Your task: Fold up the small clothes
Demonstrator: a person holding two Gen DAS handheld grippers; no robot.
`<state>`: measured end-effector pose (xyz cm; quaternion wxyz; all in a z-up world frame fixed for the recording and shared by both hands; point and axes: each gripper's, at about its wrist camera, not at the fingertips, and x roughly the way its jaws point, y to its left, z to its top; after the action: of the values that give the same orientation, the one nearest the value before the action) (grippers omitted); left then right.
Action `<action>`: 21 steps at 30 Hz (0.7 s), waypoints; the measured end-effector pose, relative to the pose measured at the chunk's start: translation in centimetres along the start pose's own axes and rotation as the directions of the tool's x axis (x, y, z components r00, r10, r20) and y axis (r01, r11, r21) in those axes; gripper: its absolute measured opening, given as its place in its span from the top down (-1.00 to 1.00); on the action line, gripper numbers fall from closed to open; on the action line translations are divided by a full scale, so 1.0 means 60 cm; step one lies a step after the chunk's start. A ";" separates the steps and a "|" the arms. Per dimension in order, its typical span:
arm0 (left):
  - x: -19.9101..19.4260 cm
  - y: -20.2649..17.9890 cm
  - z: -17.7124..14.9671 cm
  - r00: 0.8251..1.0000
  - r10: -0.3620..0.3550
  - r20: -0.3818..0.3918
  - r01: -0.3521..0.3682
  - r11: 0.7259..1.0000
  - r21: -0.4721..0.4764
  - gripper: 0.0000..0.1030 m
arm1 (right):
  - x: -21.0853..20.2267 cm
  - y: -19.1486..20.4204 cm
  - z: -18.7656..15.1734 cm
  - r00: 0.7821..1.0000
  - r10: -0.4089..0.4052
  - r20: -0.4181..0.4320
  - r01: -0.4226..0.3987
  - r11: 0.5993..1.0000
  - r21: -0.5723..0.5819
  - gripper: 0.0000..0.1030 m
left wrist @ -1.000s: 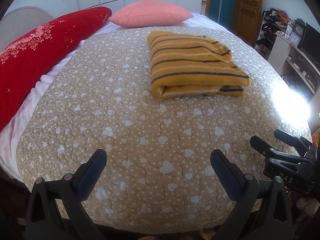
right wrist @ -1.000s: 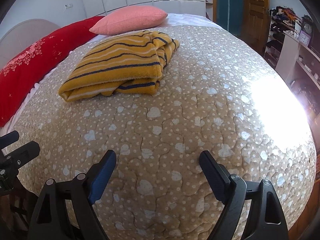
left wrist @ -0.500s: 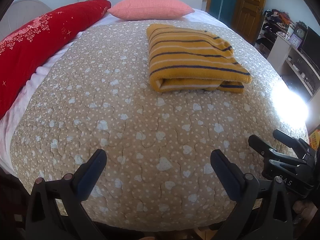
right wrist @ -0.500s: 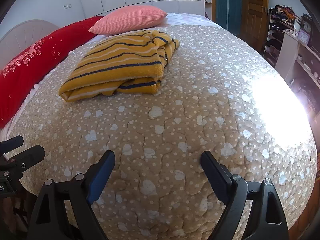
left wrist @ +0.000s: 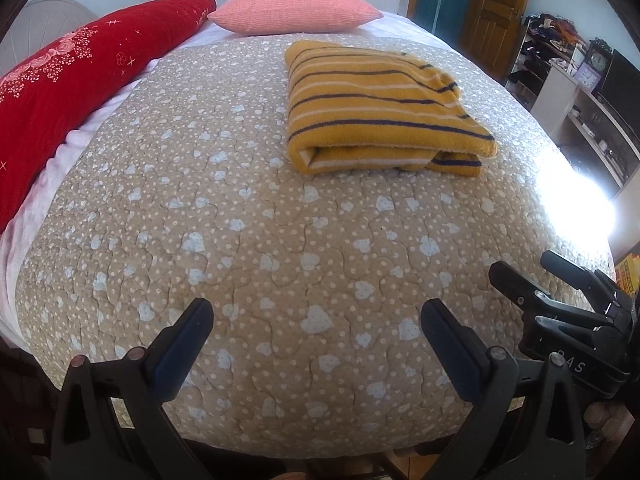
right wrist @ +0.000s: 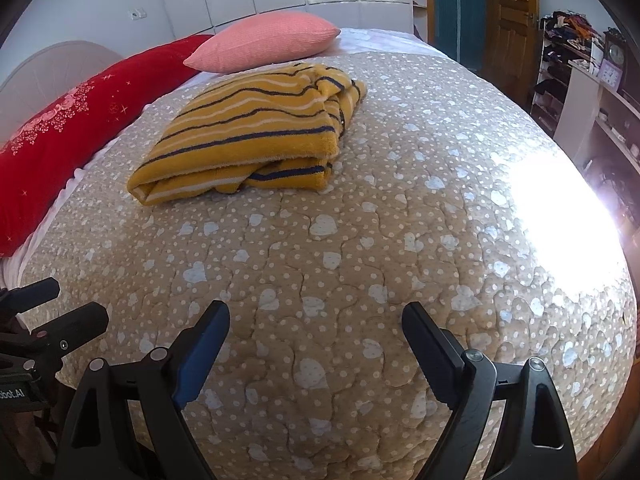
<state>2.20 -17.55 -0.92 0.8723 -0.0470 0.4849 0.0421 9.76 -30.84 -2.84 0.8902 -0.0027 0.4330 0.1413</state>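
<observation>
A yellow garment with dark and white stripes lies folded in a neat bundle on the beige quilt, toward the far middle of the bed; it also shows in the right wrist view. My left gripper is open and empty, low over the near edge of the bed, well short of the garment. My right gripper is open and empty too, beside it to the right. Each gripper shows at the edge of the other's view: the right one, the left one.
A long red pillow lies along the left side and a pink pillow at the head. A wooden door and shelves with clocks and clutter stand to the right. Bright sun glare falls on the quilt's right edge.
Both grippers have drawn back slightly toward the near edge of the bed and stayed open. The folded garment has not moved.
</observation>
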 end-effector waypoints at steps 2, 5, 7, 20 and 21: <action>0.003 -0.001 -0.002 1.000 -0.006 -0.008 0.006 1.000 0.000 -1.00 | 0.000 0.001 -0.001 1.000 0.004 0.001 -0.004 1.000 0.001 -0.77; 0.009 0.000 -0.004 1.000 -0.019 -0.020 0.019 1.000 -0.007 -1.00 | 0.000 0.005 -0.005 1.000 0.006 0.001 -0.006 1.000 -0.004 -0.77; 0.012 0.003 -0.005 0.999 -0.026 -0.026 0.026 1.000 -0.016 -1.00 | 0.001 0.010 -0.008 1.000 0.007 0.003 -0.007 1.000 -0.013 -0.77; 0.021 0.013 -0.007 0.999 -0.030 -0.041 0.028 0.999 -0.043 -1.00 | 0.001 0.023 -0.014 1.000 0.008 0.013 -0.008 1.000 -0.014 -0.79; 0.022 0.013 -0.007 0.999 -0.031 -0.043 0.029 0.999 -0.043 -1.00 | 0.001 0.023 -0.014 1.000 0.009 0.014 -0.009 1.000 -0.013 -0.79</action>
<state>2.42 -16.79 -2.28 0.8608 -0.0735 0.5022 0.0379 8.82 -29.62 -3.27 0.8926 -0.0055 0.4256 0.1483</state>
